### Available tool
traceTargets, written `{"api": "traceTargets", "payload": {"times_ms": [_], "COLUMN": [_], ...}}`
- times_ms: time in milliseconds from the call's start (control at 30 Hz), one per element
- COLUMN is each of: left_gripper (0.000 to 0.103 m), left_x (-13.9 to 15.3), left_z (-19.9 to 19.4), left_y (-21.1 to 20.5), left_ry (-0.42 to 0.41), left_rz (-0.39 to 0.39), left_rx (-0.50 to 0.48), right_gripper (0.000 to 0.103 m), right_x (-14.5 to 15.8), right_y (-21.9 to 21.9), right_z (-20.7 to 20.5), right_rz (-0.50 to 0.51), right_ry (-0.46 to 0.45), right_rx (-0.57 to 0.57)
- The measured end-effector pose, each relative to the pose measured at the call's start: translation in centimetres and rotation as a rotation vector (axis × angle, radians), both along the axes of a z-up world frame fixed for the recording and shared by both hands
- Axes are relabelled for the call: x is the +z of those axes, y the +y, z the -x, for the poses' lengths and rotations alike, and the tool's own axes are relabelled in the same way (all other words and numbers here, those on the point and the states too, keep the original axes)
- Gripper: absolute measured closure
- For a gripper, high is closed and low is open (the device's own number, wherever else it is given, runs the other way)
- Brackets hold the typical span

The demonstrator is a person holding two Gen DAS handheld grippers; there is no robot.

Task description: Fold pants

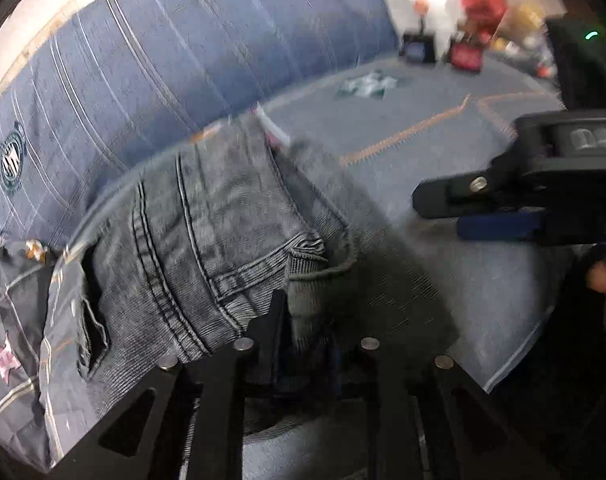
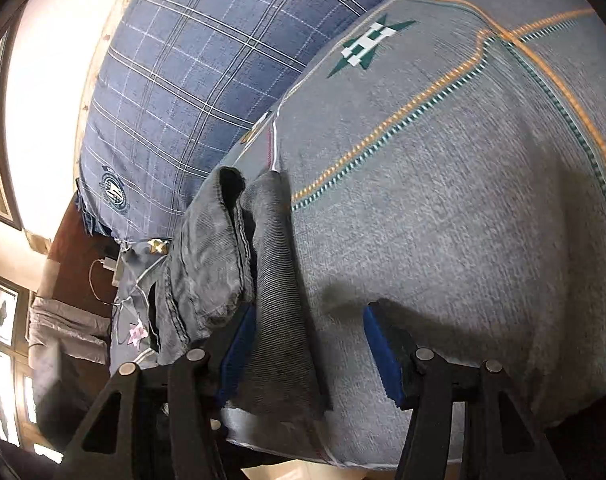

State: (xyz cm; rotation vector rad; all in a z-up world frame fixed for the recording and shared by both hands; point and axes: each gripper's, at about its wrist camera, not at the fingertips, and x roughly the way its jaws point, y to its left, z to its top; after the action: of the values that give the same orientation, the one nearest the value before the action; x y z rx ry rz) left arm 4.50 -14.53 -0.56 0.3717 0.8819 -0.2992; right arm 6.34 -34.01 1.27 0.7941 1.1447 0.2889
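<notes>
Grey corduroy pants (image 1: 207,256) lie bunched on the grey blanket (image 1: 443,168), near a blue plaid pillow. My left gripper (image 1: 303,320) is shut on a fold of the pants fabric and holds it up from the bed. In the right wrist view the pants (image 2: 263,280) lie folded in a long strip at the left. My right gripper (image 2: 307,344) is open, its left blue pad (image 2: 235,352) against the pants, its right pad (image 2: 383,352) over bare blanket. The right gripper also shows in the left wrist view (image 1: 483,208), at the right, apart from the pants.
A large blue plaid pillow (image 2: 191,92) lies at the far side. Dark patterned bedding (image 1: 11,340) sits at the left. Bags and clutter (image 1: 455,12) stand at the far end of the bed. The bed's near edge (image 2: 323,456) runs below the right gripper.
</notes>
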Motion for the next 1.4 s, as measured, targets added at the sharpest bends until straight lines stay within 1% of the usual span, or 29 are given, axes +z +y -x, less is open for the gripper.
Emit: {"api": "traceTargets", "payload": {"times_ms": [33,67,100,133,167,200,233,267,300,333,400,467,500,667,700,733,767,800,833,967,1033,1067,1133,1200,1233,1267,1300,1333,1400], "left_gripper": [0.073,0.073,0.071,0.061,0.048,0.043,0.032,0.029,0.029,0.029,0.029,0.029,0.029,0.029,0.029,0.029,0.029,0.029,0.029,0.029,0.029,0.029,0.028,0.028,0.028,0.028,0.028,0.028,0.028], "left_x": [1.0,1.7,3.5,4.9,5.8,7.4,8.1,8.8,8.7,8.1,6.2,4.6,3.5,1.3,1.3,1.3,1.1,1.0,0.9,1.7,3.6,4.1,4.1,1.9,0.3,-1.0,-1.0,-0.8,-0.6], "left_z": [0.2,0.5,0.9,1.4,1.7,2.5,3.3,3.5,3.4,2.8,1.4,0.4,0.1,-0.1,0.1,0.1,0.1,-0.2,-0.3,-0.4,0.2,0.4,0.1,-0.9,-1.3,-1.3,-0.9,-0.8,-0.9], "left_y": [0.7,1.5,3.4,5.4,6.8,9.8,11.3,13.7,15.0,16.8,18.2,18.2,17.6,16.5,16.5,16.6,16.7,17.4,17.6,18.5,18.8,18.7,17.7,15.8,14.5,13.4,13.1,13.1,13.2], "left_ry": [0.014,0.029,0.052,0.049,0.035,-0.023,-0.070,-0.128,-0.152,-0.149,-0.074,-0.039,-0.015,-0.029,-0.033,-0.029,-0.026,-0.021,-0.012,-0.002,-0.052,-0.075,-0.088,-0.011,0.019,-0.004,-0.040,-0.040,-0.029], "left_rz": [0.046,0.084,0.177,0.244,0.281,0.336,0.348,0.337,0.320,0.288,0.258,0.243,0.214,0.169,0.173,0.178,0.182,0.191,0.204,0.247,0.287,0.301,0.276,0.187,0.109,0.001,-0.012,-0.010,-0.006], "left_rx": [-0.008,-0.004,0.013,0.036,0.056,0.118,0.174,0.266,0.320,0.395,0.451,0.459,0.451,0.410,0.411,0.413,0.410,0.406,0.402,0.413,0.434,0.432,0.421,0.363,0.329,0.315,0.312,0.317,0.319], "right_gripper": [0.037,0.037,0.037,0.037,0.036,0.034,0.032,0.030,0.030,0.030,0.030,0.030,0.030,0.031,0.042,0.063,0.072,0.084,0.089,0.091,0.091,0.091,0.088,0.084,0.082,0.079,0.066,0.052,0.044], "right_x": [0.2,0.5,1.0,1.4,1.8,2.3,2.8,3.1,3.1,2.9,2.2,2.1,2.0,1.5,1.1,1.1,1.3,1.5,1.9,6.2,7.7,7.8,5.9,2.0,1.0,0.9,1.5,2.1,4.7], "right_y": [-0.1,-0.2,-0.1,0.1,0.4,0.9,1.6,2.6,3.4,4.4,6.2,7.8,8.2,10.0,10.2,10.7,11.2,11.7,12.1,13.3,13.8,14.0,13.7,13.0,12.5,12.2,12.0,12.0,11.0], "right_z": [0.0,0.0,-0.1,-0.3,-0.5,-0.5,-0.8,-1.1,-1.0,-1.3,-1.9,-2.3,-2.3,-3.8,-4.3,-4.5,-4.7,-4.7,-4.5,-2.1,-0.2,1.1,1.8,1.6,1.6,1.6,1.5,1.5,1.3], "right_rz": [0.006,0.020,0.024,0.013,-0.006,-0.015,-0.016,-0.016,-0.019,-0.023,-0.022,-0.036,-0.041,-0.033,-0.026,-0.001,0.035,0.061,0.089,0.166,0.206,0.260,0.314,0.270,0.255,0.230,0.232,0.246,0.319], "right_ry": [-0.001,-0.005,-0.012,-0.021,-0.034,-0.043,-0.049,-0.048,-0.039,-0.027,0.027,0.048,0.055,0.129,0.152,0.154,0.152,0.152,0.142,0.000,-0.054,-0.077,-0.057,0.034,0.059,0.052,0.042,0.036,-0.022], "right_rx": [0.001,0.000,-0.001,0.004,0.015,0.033,0.058,0.093,0.126,0.155,0.189,0.216,0.222,0.219,0.201,0.215,0.232,0.244,0.252,0.267,0.260,0.251,0.231,0.213,0.206,0.197,0.199,0.203,0.166]}}
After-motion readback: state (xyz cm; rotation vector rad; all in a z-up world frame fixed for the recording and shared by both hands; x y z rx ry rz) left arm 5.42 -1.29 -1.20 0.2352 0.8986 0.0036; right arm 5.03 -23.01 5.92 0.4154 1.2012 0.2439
